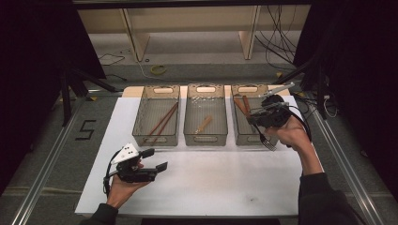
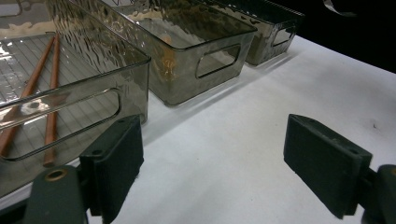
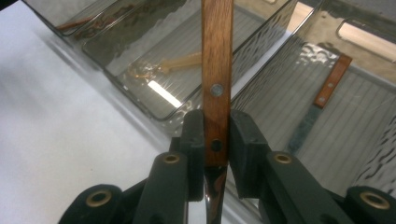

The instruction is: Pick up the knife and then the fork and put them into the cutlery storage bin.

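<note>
High view shows a white worktop (image 1: 206,180) with three clear smoky bins in a row along its far edge, leaving a broad bare stretch of white between them and the near edge. The left bin (image 1: 156,116) holds a pair of chopsticks (image 1: 163,119), the middle bin (image 1: 205,115) a small pale wooden piece (image 1: 203,124), perhaps a short utensil, too dim to name. The right bin (image 1: 247,112) holds a wood-handled knife (image 3: 322,105). On the grey floor left of the worktop, black tape forms the figure "5" (image 1: 86,130).

The left tool (image 1: 157,159) rests low over the worktop near the left bin's front corner, palm under it, jaws spread wide with nothing between them. The right tool (image 3: 216,140), raised over the right bin's front edge, has its jaws closed on the wooden handle of a fork (image 1: 265,138), tines pointing toward the person.
</note>
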Motion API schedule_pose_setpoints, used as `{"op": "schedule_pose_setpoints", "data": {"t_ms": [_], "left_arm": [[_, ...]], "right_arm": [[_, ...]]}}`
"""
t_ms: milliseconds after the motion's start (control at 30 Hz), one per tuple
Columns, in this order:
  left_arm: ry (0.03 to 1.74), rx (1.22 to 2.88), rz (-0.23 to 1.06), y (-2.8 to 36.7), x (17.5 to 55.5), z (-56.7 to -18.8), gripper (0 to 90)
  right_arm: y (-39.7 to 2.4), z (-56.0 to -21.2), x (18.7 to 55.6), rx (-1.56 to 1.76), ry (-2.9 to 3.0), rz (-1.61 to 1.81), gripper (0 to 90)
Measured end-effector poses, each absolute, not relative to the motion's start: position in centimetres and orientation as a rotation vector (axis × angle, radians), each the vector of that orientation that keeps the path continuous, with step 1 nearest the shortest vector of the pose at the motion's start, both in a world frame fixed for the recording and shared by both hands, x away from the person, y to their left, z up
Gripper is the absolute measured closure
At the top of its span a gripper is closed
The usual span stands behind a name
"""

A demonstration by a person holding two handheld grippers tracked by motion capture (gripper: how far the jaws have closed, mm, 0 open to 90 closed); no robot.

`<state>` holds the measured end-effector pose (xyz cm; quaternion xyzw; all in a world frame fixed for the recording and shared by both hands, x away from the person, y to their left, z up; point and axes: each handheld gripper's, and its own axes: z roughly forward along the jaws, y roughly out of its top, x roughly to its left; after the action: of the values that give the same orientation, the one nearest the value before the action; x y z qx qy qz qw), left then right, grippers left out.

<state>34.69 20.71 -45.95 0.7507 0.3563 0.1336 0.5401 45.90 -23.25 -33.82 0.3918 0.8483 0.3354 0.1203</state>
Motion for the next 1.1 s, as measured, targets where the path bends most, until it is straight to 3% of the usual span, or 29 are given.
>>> {"op": "schedule_pose_setpoints", "data": {"t_ms": [733, 1100], "left_arm": [[0.848, 1.783, 0.317, 20.7, 34.7, -45.9, 19.3], [0.85, 1.781, 0.316, 20.7, 34.7, -46.0, 19.3]], "right_arm": [[-24.2, -32.0, 50.4, 1.271, 2.341, 1.026, 77.8], [-25.2, -32.8, 52.6, 1.35, 2.272, 0.989, 77.8]]}}
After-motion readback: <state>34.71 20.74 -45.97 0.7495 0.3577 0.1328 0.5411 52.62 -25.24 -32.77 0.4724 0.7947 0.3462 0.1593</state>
